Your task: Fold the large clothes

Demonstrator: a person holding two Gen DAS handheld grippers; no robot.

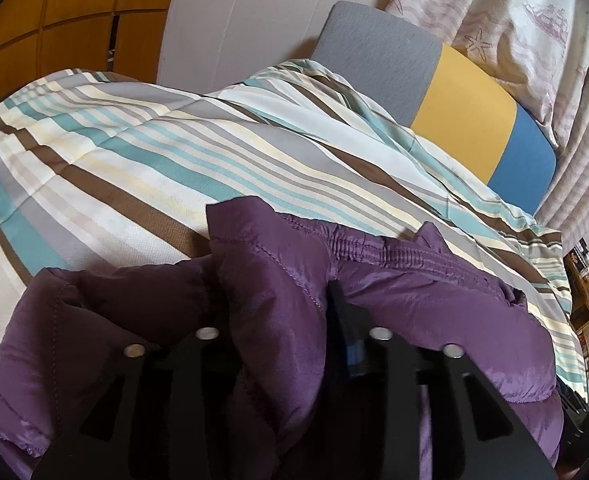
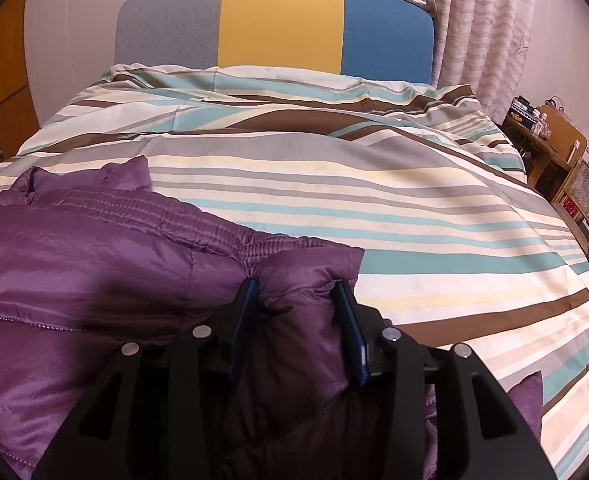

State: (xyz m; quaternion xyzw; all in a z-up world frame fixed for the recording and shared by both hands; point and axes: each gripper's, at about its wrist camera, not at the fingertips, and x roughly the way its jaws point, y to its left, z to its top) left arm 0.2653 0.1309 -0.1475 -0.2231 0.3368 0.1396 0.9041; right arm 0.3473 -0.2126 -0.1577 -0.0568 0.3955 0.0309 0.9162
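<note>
Striped bedding in teal, brown, cream and grey covers the bed (image 2: pixel 374 208), and every place below is given from its headboard (image 2: pixel 278 20), panelled grey, yellow and blue. The purple padded jacket (image 2: pixel 94 264) lies at the end of the bed farthest from the headboard, its gathered elastic hem (image 1: pixel 406 252) turned toward it.

Both corners of the folded edge sit between tongs. The left tongs (image 1: pixel 278 300) stand part-way apart with a thick fold of purple fabric bulging up between them; only the right-hand finger shows clearly, so whether the pads press cannot be told. The right tongs (image 2: pixel 296 292) are likewise half spread around a puffed corner; the blue pads (image 2: pixel 350 320) seem to rest against the cloth, though a real pinch cannot be made out.

My reading: a fold has been laid down and the corners are being let go. The next move calls for drawing both tongs back off the cloth without dragging the fold, then taking a new edge for the following fold. The padding is springy and slippery and may lift or slide.

Curtains (image 2: pixel 490 40) hang to the right of the headboard, and a cluttered wooden shelf (image 2: pixel 554 148) stands farther right beside the bed. A wooden wardrobe (image 1: pixel 74 12) stands to the left. Nothing lies on the bedding between jacket and headboard.
</note>
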